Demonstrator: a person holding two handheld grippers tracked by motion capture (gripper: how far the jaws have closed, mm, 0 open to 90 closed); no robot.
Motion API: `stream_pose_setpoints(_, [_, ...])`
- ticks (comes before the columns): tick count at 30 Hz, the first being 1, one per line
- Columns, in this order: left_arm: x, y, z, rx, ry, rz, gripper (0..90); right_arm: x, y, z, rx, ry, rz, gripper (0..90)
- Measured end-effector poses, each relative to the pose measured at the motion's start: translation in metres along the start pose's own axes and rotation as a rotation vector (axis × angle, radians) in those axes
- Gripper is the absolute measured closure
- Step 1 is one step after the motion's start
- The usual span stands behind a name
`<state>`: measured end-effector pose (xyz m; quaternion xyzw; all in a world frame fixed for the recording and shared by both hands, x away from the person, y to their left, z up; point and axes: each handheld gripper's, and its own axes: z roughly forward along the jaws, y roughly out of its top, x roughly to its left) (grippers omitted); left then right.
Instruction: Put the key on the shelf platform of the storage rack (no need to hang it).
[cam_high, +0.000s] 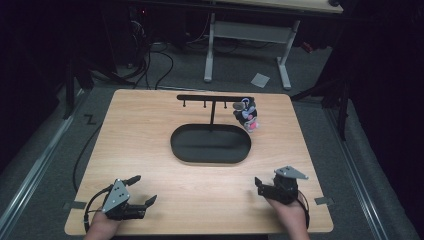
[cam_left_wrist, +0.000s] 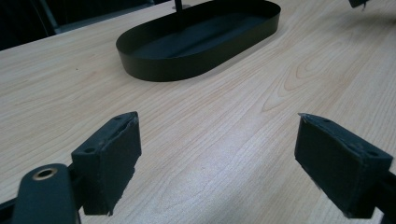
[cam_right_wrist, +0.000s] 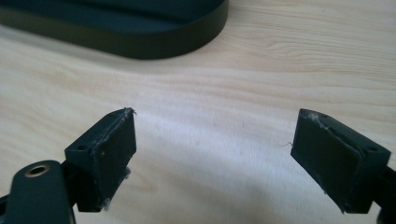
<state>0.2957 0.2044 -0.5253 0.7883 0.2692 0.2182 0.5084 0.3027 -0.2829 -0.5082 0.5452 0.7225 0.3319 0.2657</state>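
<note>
Nearest you, your two grippers rest low over the pale wood-grain table (cam_high: 150, 125). Your left gripper (cam_high: 141, 189) has its jaws spread wide, grasping nothing; its matte black pads (cam_left_wrist: 109, 158) are blocky and flat-faced. Your right gripper (cam_high: 258, 183) is likewise released and empty, its pads (cam_right_wrist: 106, 151) frayed at the edges. Farther off, between both grippers, sits one oval black tray (cam_high: 210, 155) with a thin upright wall, smooth and dull. From it rises one T-shaped black hanger stand (cam_high: 212, 107); one small bunch of keyrings (cam_high: 247, 116), grey with a pink spot, hangs at its right end
</note>
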Motion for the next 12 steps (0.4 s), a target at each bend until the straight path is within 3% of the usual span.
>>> stream_pose_setpoints(1, [0.000,0.000,0.001,0.004,0.000,-0.003,15.1,0.013,-0.003,-0.007,0.003,0.013,-0.104,9.3])
stream_pose_setpoints(3, [0.000,0.000,0.001,0.007,-0.001,0.002,15.1,0.015,-0.002,-0.012,-0.011,0.005,-0.129,7.1])
stream_pose_setpoints(4, [0.000,0.000,0.000,0.005,-0.003,0.004,15.1,0.015,-0.003,-0.015,-0.034,-0.012,-0.132,8.1])
stream_pose_setpoints(5, [0.001,0.001,0.001,0.011,-0.004,-0.001,15.2,0.010,-0.007,-0.018,-0.081,-0.002,-0.072,8.6])
stream_pose_setpoints(12, [0.001,0.001,0.003,0.022,-0.006,0.001,15.1,0.007,-0.016,-0.009,-0.031,0.014,-0.061,8.6])
